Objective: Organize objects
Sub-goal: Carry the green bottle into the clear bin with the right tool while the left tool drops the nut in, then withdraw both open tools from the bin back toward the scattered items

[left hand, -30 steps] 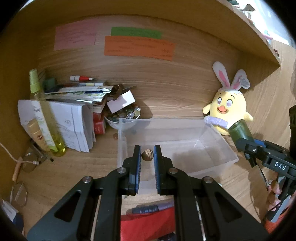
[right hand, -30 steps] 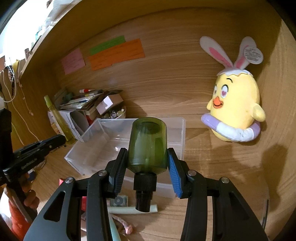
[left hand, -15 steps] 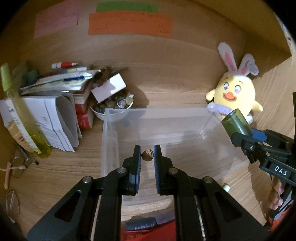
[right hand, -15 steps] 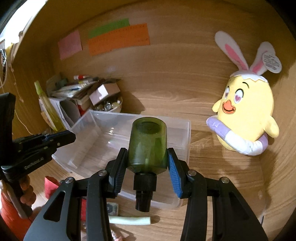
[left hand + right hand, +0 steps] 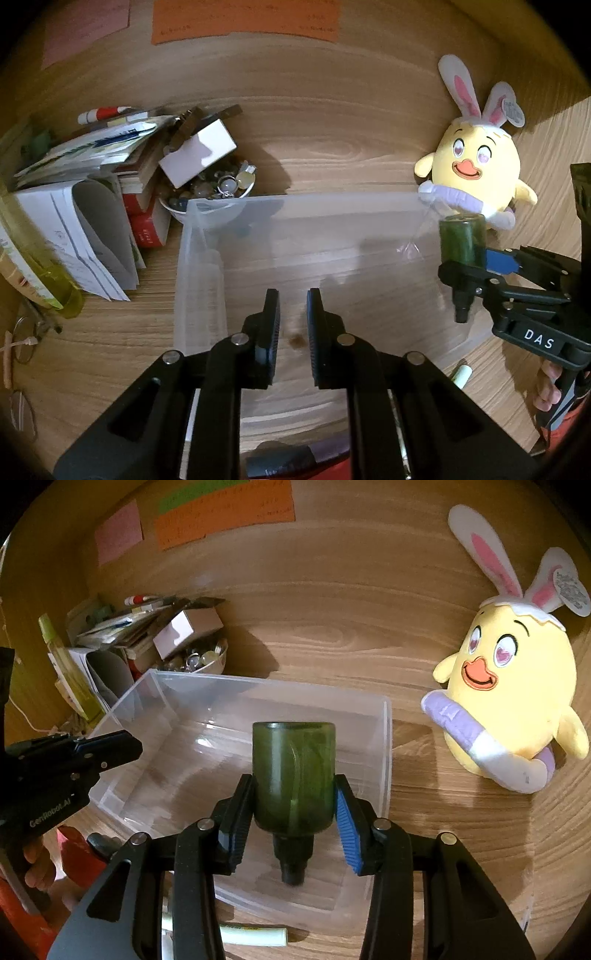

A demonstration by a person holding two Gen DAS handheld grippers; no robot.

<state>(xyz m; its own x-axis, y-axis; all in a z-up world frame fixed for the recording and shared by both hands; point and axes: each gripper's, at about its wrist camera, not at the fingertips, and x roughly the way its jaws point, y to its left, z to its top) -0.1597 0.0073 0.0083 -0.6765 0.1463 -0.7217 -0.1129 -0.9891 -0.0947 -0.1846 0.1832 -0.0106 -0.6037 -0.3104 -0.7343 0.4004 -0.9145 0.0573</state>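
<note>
The small brown nut held between the fingers of the left gripper (image 5: 293,317) a moment ago is gone from them; it now appears as a blurred brown spot (image 5: 295,338) low in the clear bin (image 5: 199,258), and the jaws stand slightly apart. The green bottle (image 5: 293,775) is clamped neck-down in the right gripper (image 5: 293,821) over the bin. A plush chick (image 5: 509,698) and a bowl of trinkets (image 5: 218,184) sit just beside the bin.

We see the bin (image 5: 386,738) centre on the desk (image 5: 332,122), bowl (image 5: 177,214) and paper stack (image 5: 92,147) behind-left, plush chick (image 5: 513,698) right, bottle (image 5: 293,775) over the bin.
</note>
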